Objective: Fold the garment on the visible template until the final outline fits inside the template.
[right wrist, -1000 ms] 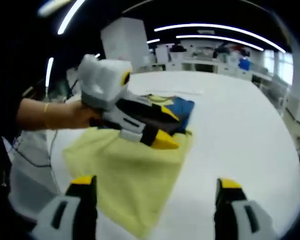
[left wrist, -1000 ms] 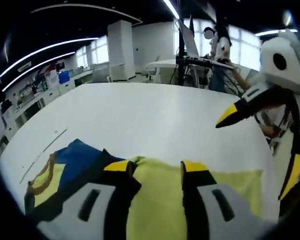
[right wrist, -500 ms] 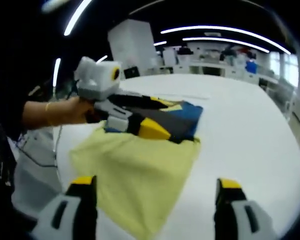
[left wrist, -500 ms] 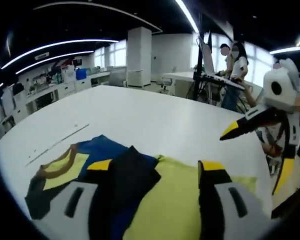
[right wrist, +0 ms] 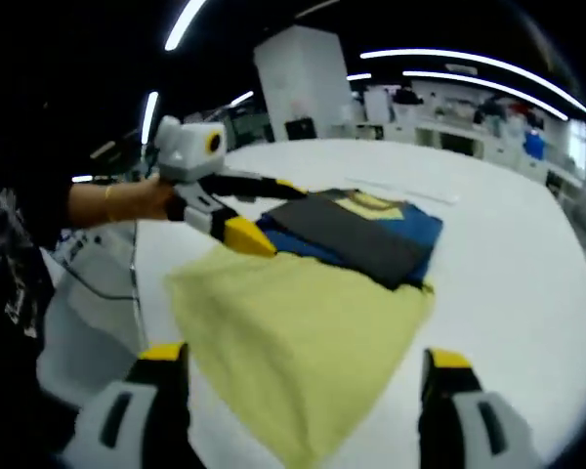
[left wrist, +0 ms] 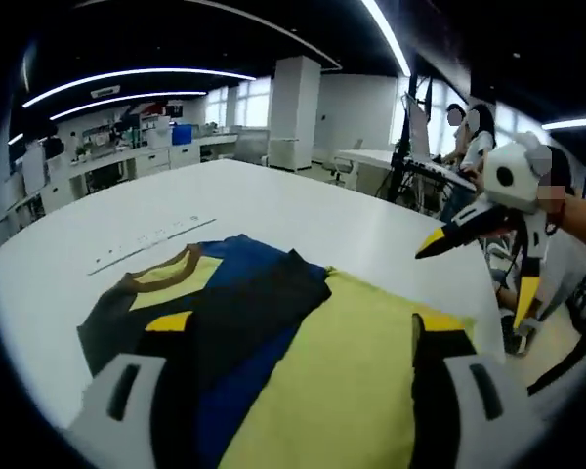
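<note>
The garment lies flat on the white table (left wrist: 303,210): a yellow body (left wrist: 352,381), a blue part (left wrist: 239,264) and a black flap (left wrist: 259,303) folded over it, with a brown-edged collar (left wrist: 161,278). My left gripper (left wrist: 301,327) stands open low over the garment's near end, nothing between its fingers. In the right gripper view it (right wrist: 271,210) hovers at the garment's left edge, held by a hand. My right gripper (right wrist: 303,357) is open above the yellow hem (right wrist: 293,332). In the left gripper view it (left wrist: 474,272) hangs open off the table's right side.
A thin marked line (left wrist: 151,237) runs across the table beyond the collar. People (left wrist: 464,137) stand by a desk with equipment behind the table. A white pillar (left wrist: 293,107) and shelves stand further back. The table's edge (right wrist: 151,293) drops to floor with cables.
My left gripper has opened wider and drawn back from the garment. The black flap it carried now lies flat over the blue part. The right gripper has stayed open.
</note>
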Demonstrator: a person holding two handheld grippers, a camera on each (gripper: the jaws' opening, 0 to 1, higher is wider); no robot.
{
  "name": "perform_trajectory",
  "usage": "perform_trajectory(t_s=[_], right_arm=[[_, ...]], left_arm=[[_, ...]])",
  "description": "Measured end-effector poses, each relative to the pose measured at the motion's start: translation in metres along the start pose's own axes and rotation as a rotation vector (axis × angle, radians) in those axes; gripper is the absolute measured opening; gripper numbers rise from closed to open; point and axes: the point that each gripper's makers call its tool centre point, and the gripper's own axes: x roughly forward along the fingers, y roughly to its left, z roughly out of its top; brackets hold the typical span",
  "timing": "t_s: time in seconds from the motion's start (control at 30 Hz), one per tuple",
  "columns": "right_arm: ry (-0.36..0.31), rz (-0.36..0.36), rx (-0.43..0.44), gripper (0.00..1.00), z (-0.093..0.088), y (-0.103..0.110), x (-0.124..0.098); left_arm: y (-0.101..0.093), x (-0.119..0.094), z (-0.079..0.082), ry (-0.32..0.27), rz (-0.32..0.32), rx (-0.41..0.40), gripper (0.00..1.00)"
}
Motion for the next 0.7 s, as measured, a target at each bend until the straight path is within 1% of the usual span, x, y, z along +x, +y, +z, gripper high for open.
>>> perform_trajectory(t_s=[0.1, 0.2, 0.33, 0.4, 0.53, 0.67, 0.7], right_arm=[[0.016, 0.019, -0.014, 0.99, -0.004, 0.006, 0.000], [0.042, 0.023, -0.033, 0.99, -0.010, 0.007, 0.000], [0.072, 0.036, -0.064, 0.97, -0.018, 0.012, 0.001], [0.097, 0.042, -0.082, 0.96, -0.023, 0.014, 0.000], [0.124, 0.041, -0.118, 0.95, -0.030, 0.017, -0.001], [0.135, 0.045, -0.139, 0.93, -0.036, 0.022, -0.003], [0.137, 0.044, -0.141, 0.92, -0.037, 0.023, -0.004]], left_arm=[[0.002, -0.017, -0.005, 0.005, 0.002, 0.009, 0.93], [-0.002, -0.033, -0.011, 0.008, 0.000, 0.011, 0.96], [-0.011, -0.054, -0.028, 0.054, -0.019, 0.041, 0.97], [-0.013, -0.062, -0.033, 0.060, -0.024, 0.048, 0.97], [-0.023, -0.079, -0.049, 0.078, -0.031, 0.028, 0.98], [-0.029, -0.090, -0.061, 0.096, -0.021, 0.014, 0.98], [-0.029, -0.094, -0.067, 0.104, -0.020, 0.008, 0.98]])
